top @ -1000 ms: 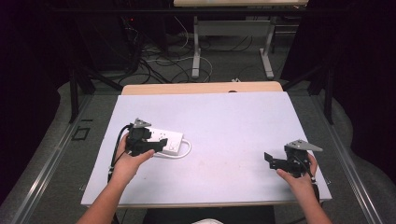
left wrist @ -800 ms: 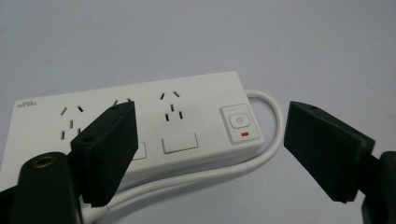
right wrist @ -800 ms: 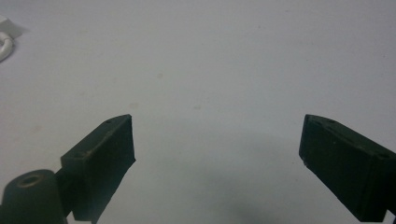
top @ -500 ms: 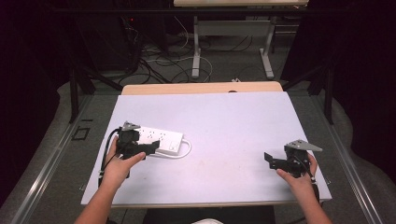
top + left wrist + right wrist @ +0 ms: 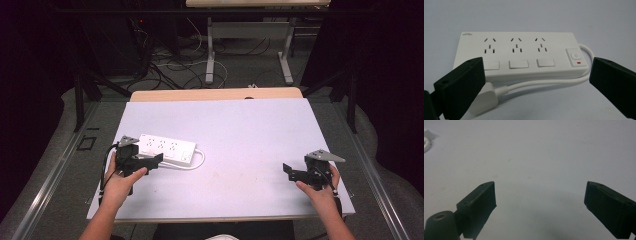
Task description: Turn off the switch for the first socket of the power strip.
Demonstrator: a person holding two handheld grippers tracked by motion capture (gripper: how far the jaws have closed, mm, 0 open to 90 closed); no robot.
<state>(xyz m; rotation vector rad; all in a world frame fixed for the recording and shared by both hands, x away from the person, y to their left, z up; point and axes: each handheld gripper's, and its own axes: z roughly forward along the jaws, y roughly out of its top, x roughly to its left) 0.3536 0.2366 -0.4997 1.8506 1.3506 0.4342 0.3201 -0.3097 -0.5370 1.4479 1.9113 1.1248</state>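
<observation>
1. The left gripper [image 5: 150, 161] sits at the near left of the table, held in the person's left hand [image 5: 120, 180]. Its jaws are spread wide with nothing between them.
2. In the left gripper view, that gripper [image 5: 536, 82] faces the long front edge of a white power strip [image 5: 516, 53], which lies flat just beyond the jaw tips.
3. The strip has three sockets in a row, three flat buttons below them, and a switch [image 5: 575, 57] with a small red mark at one end.
4. Its white cord [image 5: 544, 83] loops from the switch end along the front edge to a white plug [image 5: 485, 98] lying beside one jaw.
5. The right gripper [image 5: 292, 172] rests at the near right of the table [image 5: 250, 130] in the right hand [image 5: 320, 190], well apart from the strip [image 5: 165, 148].
6. In the right gripper view its jaws are also spread, the gripper [image 5: 540, 195] over bare pale tabletop [image 5: 536, 152].
</observation>
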